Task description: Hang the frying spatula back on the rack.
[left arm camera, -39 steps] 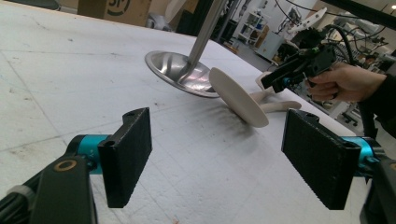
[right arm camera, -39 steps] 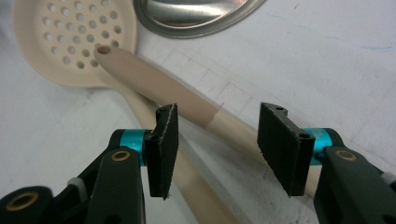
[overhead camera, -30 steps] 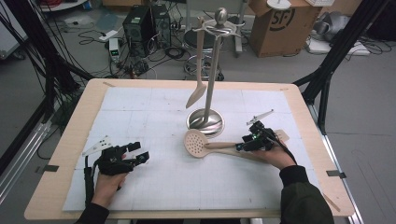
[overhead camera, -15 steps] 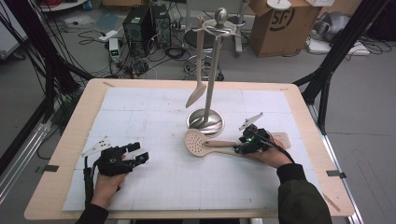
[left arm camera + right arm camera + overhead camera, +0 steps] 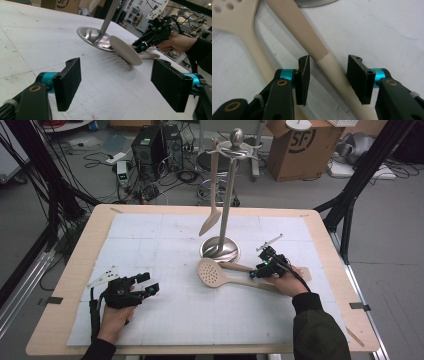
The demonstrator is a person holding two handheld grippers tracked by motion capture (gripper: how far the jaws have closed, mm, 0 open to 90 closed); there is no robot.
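Observation:
A beige slotted spoon (image 5: pixel 212 272) lies on the white mat, its handle running right toward a person's right hand. A second beige utensil handle (image 5: pixel 312 37) lies beside it, nearer the stand's base. My right gripper (image 5: pixel 329 62) straddles this second handle; its jaws have just been closing, with a small gap still on each side. In the high view the right gripper (image 5: pixel 257 271) sits just right of the spoon's head. My left gripper (image 5: pixel 149 287) rests open at the front left with nothing between its jaws (image 5: pixel 117 75). A wooden spoon (image 5: pixel 212 217) hangs on the metal stand (image 5: pixel 227 195).
The stand's round metal base (image 5: pixel 220 251) sits just behind the two utensils and close to the right gripper. The slotted spoon's handle (image 5: pixel 259 57) lies just left of the right gripper's left jaw. Boxes, cables and black frame legs surround the wooden table (image 5: pixel 90 240).
The right gripper has edged left along the handles and its jaws stand narrower around the second handle. The left gripper has not moved.

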